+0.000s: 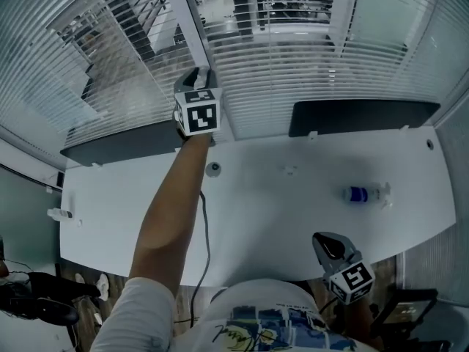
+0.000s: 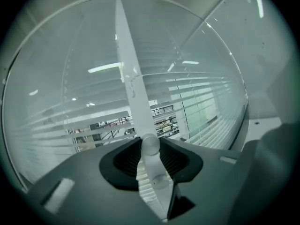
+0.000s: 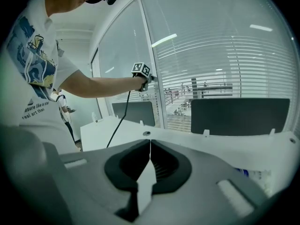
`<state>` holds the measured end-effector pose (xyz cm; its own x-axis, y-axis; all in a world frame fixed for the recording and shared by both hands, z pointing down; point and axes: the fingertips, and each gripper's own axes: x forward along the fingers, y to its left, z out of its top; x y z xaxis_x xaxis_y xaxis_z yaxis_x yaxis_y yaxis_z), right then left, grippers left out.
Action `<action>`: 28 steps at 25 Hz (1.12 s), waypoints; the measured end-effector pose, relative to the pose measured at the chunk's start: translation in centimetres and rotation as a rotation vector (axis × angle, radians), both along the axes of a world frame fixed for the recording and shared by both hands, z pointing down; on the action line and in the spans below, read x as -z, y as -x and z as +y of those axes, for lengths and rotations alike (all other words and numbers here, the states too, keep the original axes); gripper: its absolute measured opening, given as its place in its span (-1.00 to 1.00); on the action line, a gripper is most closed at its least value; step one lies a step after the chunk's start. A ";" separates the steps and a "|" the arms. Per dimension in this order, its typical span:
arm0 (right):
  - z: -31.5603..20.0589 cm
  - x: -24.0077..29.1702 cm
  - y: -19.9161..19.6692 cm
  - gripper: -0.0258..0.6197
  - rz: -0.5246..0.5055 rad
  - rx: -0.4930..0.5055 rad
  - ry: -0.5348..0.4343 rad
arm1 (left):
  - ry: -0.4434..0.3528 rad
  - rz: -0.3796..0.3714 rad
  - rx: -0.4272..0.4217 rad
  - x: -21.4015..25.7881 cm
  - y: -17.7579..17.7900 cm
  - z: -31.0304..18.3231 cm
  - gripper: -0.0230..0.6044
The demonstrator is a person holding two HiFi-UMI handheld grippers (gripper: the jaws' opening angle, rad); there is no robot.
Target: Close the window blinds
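Left gripper [image 1: 198,79]: raised at the window, jaws clamped on pale tilt wand [image 2: 132,90], probably belonging to the blinds [image 1: 315,86]. Right gripper [image 1: 327,245]: jaws together, empty, above white desk [image 1: 278,218] edge.

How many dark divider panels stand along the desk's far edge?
2. The left panel stands at the far-left edge of the desk; the right panel at its far-right edge. None seems hidden.

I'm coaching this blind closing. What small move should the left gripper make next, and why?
Probably roll the left gripper to twist the wand clamped in its jaws: the slats stand tilted open, with the hall beyond visible through the gaps.
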<state>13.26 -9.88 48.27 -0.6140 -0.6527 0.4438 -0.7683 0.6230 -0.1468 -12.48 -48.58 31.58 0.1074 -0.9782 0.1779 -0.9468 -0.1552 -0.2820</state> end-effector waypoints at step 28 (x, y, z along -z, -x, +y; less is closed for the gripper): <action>1.5 0.1 -0.2 -0.91 0.000 -0.036 -0.017 | -0.011 -0.104 -0.058 0.0 -0.6 1.5 -0.33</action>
